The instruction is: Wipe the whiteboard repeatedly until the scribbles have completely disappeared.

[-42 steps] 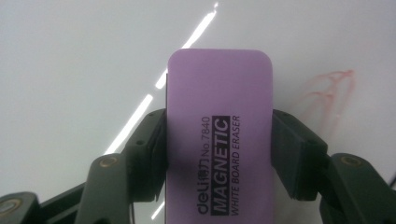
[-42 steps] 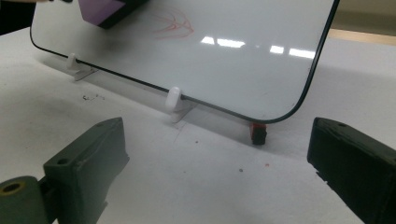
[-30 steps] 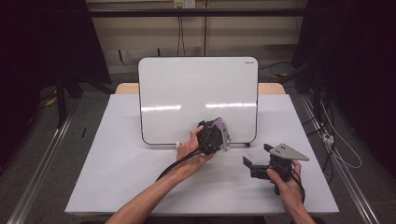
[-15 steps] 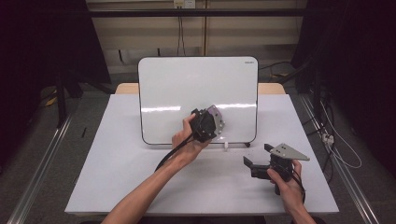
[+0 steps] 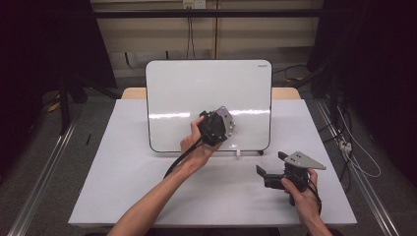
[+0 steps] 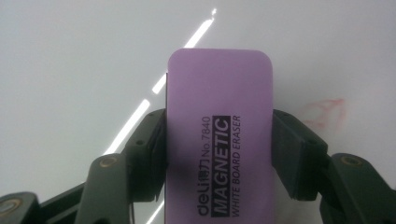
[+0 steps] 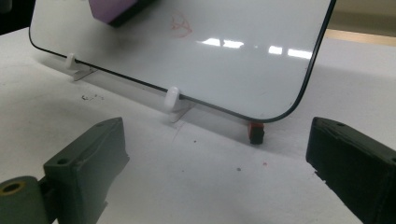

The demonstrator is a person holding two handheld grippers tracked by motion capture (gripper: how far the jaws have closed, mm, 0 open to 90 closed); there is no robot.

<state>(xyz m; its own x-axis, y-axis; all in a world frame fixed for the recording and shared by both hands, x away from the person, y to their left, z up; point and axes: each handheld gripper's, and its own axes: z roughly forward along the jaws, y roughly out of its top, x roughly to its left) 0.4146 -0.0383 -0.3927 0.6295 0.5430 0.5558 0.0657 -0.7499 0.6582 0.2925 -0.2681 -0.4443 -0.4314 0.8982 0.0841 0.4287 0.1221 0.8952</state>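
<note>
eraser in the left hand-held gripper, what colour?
Purple, with black print: the rectangular magnetic whiteboard eraser shows best in the left gripper view.

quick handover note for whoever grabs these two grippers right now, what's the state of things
Left gripper: shut on the purple eraser, held up at the whiteboard, lower middle of its face.
Right gripper: open, holding nothing, low over the table at the right, aimed at the board's bottom corner.
Whiteboard: propped upright on small white clips. A faint red mark remains on it, just beside the eraser.
Done: eraser picked up and brought to the board.
Left: probably wipe off the red mark, then set the eraser down. A small red-and-black piece lies under the board's corner.
</note>
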